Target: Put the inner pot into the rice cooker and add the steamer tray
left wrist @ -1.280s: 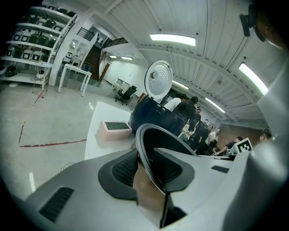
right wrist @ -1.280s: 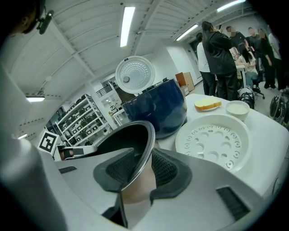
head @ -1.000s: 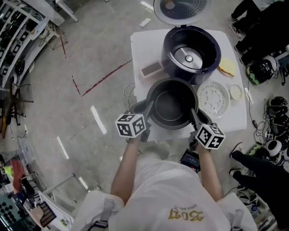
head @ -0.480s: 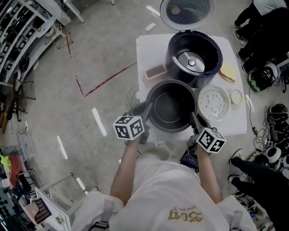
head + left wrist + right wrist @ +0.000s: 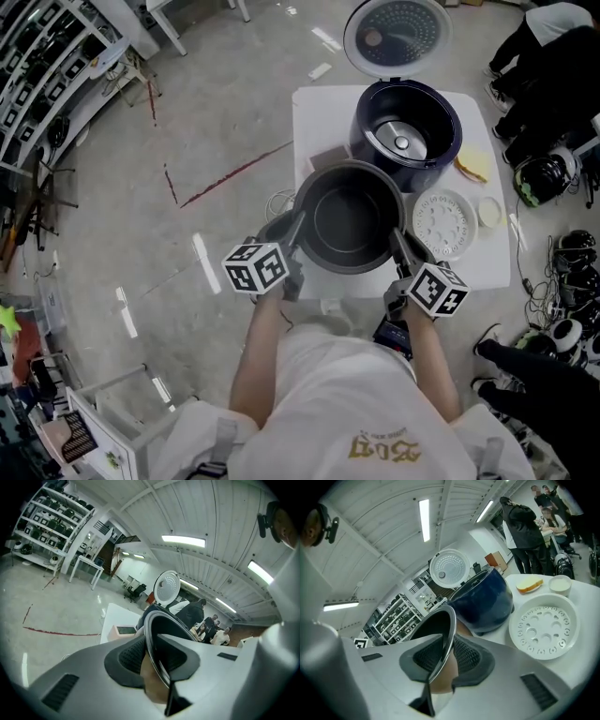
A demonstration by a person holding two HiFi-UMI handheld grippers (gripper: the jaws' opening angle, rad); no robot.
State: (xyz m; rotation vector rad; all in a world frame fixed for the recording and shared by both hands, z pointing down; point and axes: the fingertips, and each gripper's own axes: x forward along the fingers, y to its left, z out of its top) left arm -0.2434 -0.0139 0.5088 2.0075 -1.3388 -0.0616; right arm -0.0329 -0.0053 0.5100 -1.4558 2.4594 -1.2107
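- While both pairs of tongs are closing, each already has the rim of the inner pot (image 5: 349, 217) between its pads.
- The left tongs (image 5: 298, 230) bite the pot's left rim. In the left gripper view the left tongs (image 5: 150, 660) have one ribbed pad outside the wall and one inside, and the thin metal edge of the inner pot (image 5: 152, 630) is pinched in a narrow gap.
- The right tongs (image 5: 398, 246) take the right rim in the same manner. In the right gripper view the right tongs (image 5: 443, 660) stand only slightly apart, with their pads pressing both faces of the inner pot (image 5: 450, 620).
- The pot hangs between the two grips over the near half of the white desk (image 5: 319, 112), mouth up and nothing inside it.
- Just beyond the pot stands the dark blue rice cooker (image 5: 450, 141), with its hinged lid (image 5: 394, 36) swung back on the far side and its cavity showing a metal plate.
- The white perforated steamer tray (image 5: 444, 212) lies flat on the desk to the right of the pot, near the cooker's base.
- In the right gripper view the rice cooker (image 5: 483, 602) sits left of the steamer tray (image 5: 543, 626).
- A small white bowl (image 5: 489, 190) sits just right of the tray.
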